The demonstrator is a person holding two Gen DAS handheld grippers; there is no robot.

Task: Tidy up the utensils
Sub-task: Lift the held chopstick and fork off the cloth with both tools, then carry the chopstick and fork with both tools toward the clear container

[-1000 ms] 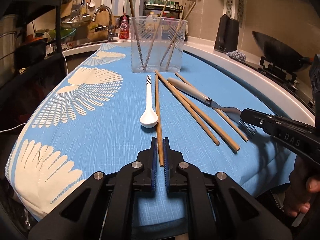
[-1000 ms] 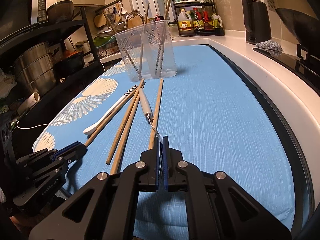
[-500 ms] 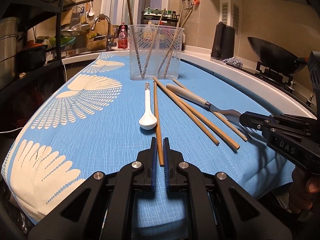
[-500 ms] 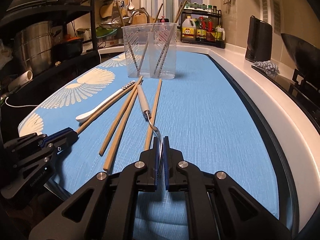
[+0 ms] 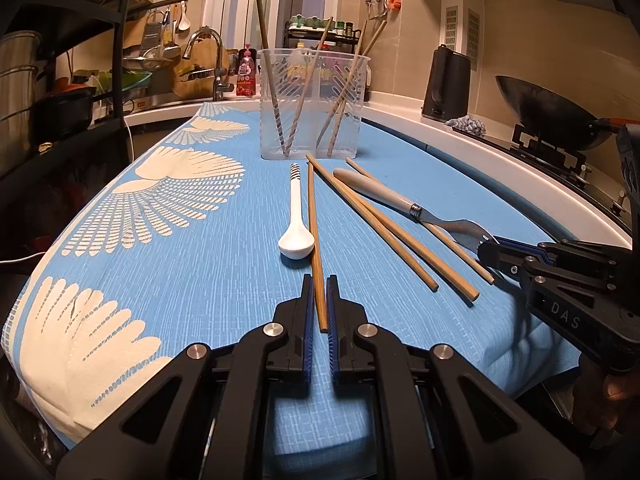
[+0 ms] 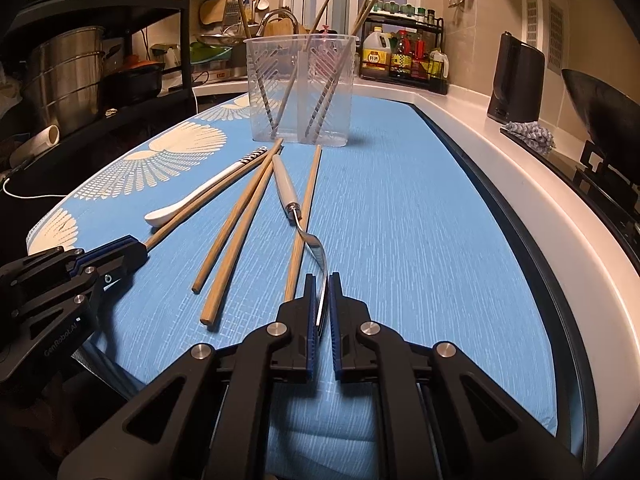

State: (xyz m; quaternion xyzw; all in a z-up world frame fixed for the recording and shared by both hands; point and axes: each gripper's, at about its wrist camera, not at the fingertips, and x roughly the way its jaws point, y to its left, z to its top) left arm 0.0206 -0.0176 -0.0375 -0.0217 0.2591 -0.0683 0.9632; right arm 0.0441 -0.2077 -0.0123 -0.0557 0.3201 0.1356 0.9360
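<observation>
My left gripper [image 5: 319, 284] is shut on the near end of a wooden chopstick [image 5: 313, 220] that lies on the blue cloth beside a white spoon [image 5: 295, 220]. My right gripper [image 6: 321, 284] is shut on the tines of a fork [image 6: 286, 184] with a pale handle; the fork rests across another chopstick [image 6: 306, 204]. Two more chopsticks [image 6: 240, 220] lie between the grippers. A clear plastic holder [image 5: 312, 108] with several chopsticks standing in it is at the far end of the cloth; it also shows in the right wrist view [image 6: 300, 88]. The right gripper also shows in the left wrist view [image 5: 490, 248], the left gripper in the right wrist view [image 6: 136, 252].
The blue patterned cloth [image 5: 180, 248] covers the counter. A black kettle [image 5: 446, 80], a grey rag [image 5: 466, 126] and a wok on the stove [image 5: 548, 116] stand to the right. A sink tap [image 5: 208, 64] and a dark shelf rack [image 6: 80, 60] are to the left.
Both grippers keep their hold. The views have tilted slightly and the fork's tines sit a little higher in the right gripper; the utensils on the cloth have not shifted.
</observation>
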